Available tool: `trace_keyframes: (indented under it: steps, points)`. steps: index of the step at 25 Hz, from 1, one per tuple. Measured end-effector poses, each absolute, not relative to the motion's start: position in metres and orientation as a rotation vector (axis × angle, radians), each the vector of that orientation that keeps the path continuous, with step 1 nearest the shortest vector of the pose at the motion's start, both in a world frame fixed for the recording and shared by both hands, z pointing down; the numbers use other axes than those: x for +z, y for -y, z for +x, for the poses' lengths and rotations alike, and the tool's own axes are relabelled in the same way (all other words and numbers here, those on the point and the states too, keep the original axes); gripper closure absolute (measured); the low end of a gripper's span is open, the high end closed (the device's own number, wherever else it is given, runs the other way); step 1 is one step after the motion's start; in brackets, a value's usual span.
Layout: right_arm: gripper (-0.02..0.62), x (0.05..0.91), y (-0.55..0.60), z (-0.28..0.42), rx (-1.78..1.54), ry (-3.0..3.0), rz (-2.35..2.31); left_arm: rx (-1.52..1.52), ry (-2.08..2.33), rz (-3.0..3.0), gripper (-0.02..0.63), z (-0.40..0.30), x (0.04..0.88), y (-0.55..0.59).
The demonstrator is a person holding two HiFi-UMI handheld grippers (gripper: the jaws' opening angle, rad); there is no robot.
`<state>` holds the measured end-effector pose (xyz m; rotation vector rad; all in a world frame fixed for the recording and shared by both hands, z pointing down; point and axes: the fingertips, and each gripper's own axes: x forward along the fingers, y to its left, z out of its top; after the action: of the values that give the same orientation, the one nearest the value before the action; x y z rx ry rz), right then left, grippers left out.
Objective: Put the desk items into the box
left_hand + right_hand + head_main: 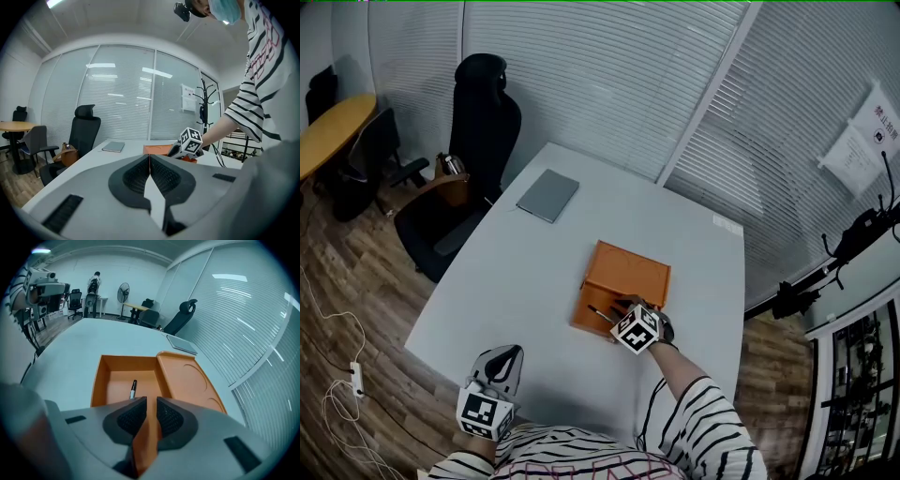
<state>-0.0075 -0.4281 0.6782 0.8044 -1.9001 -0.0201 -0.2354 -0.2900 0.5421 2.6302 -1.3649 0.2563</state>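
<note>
Under both grippers, desk [516, 309]: white top; carries every item below except the chair.
Chair [483, 122]: black office chair, off the desk's far edge, well ahead of the left gripper [508, 354].
Box [628, 267]: orange, open, flat on the desk directly below the right gripper [624, 305]. Tray [123, 378] sits left of that gripper's jaws, lid [187, 380] lies open to their right.
Notebook [547, 195]: grey, closed, flat on the desk. Well beyond the box as seen from the right gripper, and apart from it.
Right gripper: over the box's near end, pointing along the wall between tray and lid. Jaws parted by a narrow slot; only the box's orange shows through the slot. No loose item gripped.
Left gripper: low at the desk's near edge, close to the person's body, well left of the box. Jaws closed pad to pad, nothing between them.
Pen [133, 389]: slim, dark, lying on the tray floor just ahead of the right gripper's left jaw. Its near end is hidden behind that jaw.
</note>
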Motion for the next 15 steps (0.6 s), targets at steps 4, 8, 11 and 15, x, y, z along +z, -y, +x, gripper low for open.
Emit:
trace_keyframes:
  steps: [4,8,11,15]
  points:
    - [0.538,0.669,0.425,-0.003,-0.016,1.928,0.861,0.259,1.367,2.641,0.584,-0.228,0.539,0.285]
    - [0.557,0.663,0.416,0.002,-0.027,1.94,0.878,0.261,1.378,2.643,0.584,-0.223,0.534,0.277]
    - [0.565,0.656,0.409,0.003,0.01,1.986,0.907,0.265,1.392,2.634,0.584,-0.22,0.531,0.27]
    - [0.569,0.641,0.403,0.006,0.064,2.057,0.983,0.264,1.413,2.624,0.584,-0.213,0.526,0.262]
